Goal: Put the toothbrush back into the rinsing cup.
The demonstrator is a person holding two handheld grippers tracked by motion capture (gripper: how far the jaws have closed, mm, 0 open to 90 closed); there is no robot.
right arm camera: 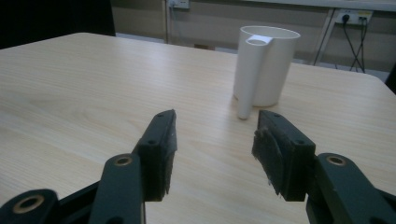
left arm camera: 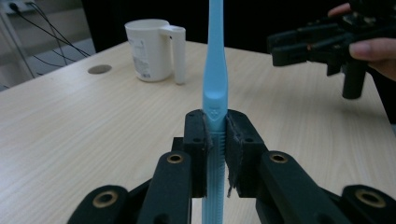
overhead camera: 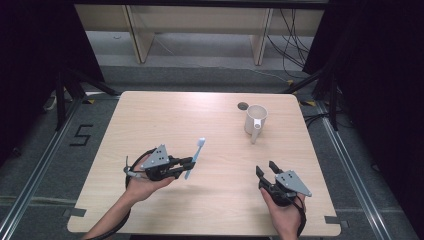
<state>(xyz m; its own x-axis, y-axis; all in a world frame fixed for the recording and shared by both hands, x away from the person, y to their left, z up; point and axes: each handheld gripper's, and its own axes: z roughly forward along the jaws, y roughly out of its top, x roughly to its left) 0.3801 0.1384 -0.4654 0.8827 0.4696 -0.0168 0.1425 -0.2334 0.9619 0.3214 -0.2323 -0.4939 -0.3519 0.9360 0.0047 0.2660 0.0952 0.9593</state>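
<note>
item: toothbrush point(overhead camera: 195, 158), clamped in left gripper point(overhead camera: 188, 162), near left. right gripper point(overhead camera: 266, 169) wide open, empty. next, prob: carry brush to far-right cup point(overhead camera: 255, 120), drop in upright.

Table, floor and room beyond the work

A light wooden table point(overhead camera: 165, 115) has a round cable hole point(overhead camera: 243, 106) near its far edge. The grey floor point(overhead camera: 47, 165) bears a black "5" mark point(overhead camera: 81, 135). Pale wooden furniture legs point(overhead camera: 137, 35) stand behind, black cables point(overhead camera: 292, 40) trail at right, and dark curtains point(overhead camera: 30, 60) flank both sides.
</note>
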